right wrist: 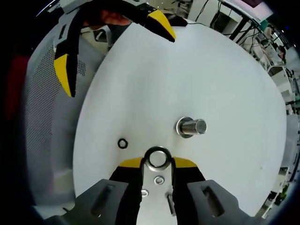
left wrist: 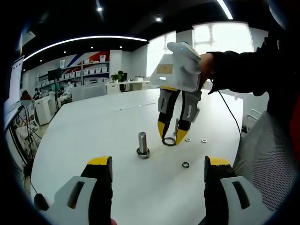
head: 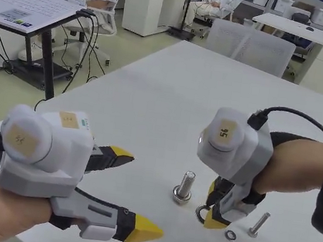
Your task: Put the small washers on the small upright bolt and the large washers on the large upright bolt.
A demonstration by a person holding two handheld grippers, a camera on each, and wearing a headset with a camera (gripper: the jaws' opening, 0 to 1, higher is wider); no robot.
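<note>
Pinching a large washer (right wrist: 158, 149) by its rim keeps the hole free; your right tongs (head: 213, 217) hover beside the large bolt (head: 184, 187). Left tongs (head: 136, 192) wide open, empty.

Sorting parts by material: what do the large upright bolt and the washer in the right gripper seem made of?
The large upright bolt looks like bare metal, probably steel; silvery with bright glints. The washer in the right gripper: likewise silvery metal, smooth shiny ring.
</note>
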